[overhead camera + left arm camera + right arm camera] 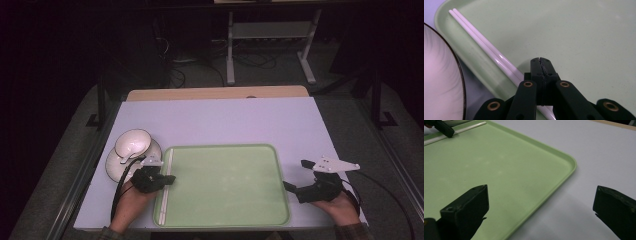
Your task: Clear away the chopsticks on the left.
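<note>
Left tool [170,178]: jaws pressed together with nothing between them, hovering over the tray's left edge.
Right tool [295,176]: jaws spread wide and empty, straddling the tray's right rim, one jaw over the tray and one over the bare surface [225,120].
Chopsticks [486,46]: two white sticks lying side by side inside the green tray [280,170], just beside and partly under the left tool's tips.
Handling: likely light, stiff and glossy, so apt to slip or roll; a grip across both sticks near mid-length looks safest.
Bowl [133,142]: white with a dark rim, just beyond the left tool, off the tray, sitting on a plate [112,165]; probably fragile.
Obstacles: the tray's raised lip sits close against the sticks, leaving little room for a jaw on that side; the plate lies just outside it.
</note>
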{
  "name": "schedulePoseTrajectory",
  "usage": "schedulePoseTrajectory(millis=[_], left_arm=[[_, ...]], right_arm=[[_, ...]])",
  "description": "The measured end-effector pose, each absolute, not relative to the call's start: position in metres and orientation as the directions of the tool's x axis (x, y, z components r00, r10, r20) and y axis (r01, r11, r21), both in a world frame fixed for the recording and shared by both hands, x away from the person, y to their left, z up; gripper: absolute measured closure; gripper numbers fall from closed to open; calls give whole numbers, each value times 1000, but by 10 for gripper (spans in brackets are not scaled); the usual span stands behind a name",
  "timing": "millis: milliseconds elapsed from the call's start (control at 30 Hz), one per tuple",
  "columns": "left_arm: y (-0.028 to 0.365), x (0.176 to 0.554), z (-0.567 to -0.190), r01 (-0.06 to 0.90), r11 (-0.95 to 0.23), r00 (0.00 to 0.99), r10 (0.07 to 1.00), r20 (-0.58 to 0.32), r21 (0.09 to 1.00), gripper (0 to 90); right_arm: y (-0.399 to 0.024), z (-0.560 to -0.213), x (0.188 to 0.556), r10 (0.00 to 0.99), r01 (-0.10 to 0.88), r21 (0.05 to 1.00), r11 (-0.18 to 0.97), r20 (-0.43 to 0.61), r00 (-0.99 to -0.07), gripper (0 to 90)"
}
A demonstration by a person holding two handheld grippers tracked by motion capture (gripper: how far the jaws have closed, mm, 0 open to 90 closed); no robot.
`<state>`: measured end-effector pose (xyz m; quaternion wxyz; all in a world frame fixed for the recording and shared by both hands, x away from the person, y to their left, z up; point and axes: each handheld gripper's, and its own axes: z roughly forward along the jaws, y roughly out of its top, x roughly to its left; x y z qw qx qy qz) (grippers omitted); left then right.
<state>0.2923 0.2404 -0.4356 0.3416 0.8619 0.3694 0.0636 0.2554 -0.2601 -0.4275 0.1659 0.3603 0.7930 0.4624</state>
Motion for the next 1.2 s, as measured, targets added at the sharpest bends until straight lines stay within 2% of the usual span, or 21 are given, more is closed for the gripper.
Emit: schedulePoseTrajectory(millis=[433,567,700,767,1067,1200], left_arm=[[241,293,-434,590,-485,720,677,-149,646,896],[244,292,-428,585,-458,719,675,-167,669,843],[243,292,-424,583,-437,716,675,-178,685,699],[243,292,-423,581,-433,715,676,-178,689,582],[241,291,-409,552,-414,729,661,-178,723,221],[240,290,-405,539,-418,739,651,-172,731,182]], right_arm=[[-260,-427,256,727,419,853,311,70,-683,0],[-260,-428,256,725,418,853,312,71,-685,0],[-259,-428,257,723,418,852,315,70,-688,0],[-259,-428,257,722,418,852,315,70,-688,0],[-259,-428,257,724,419,852,314,71,-686,0],[-259,-428,257,723,418,852,316,69,-687,0]])
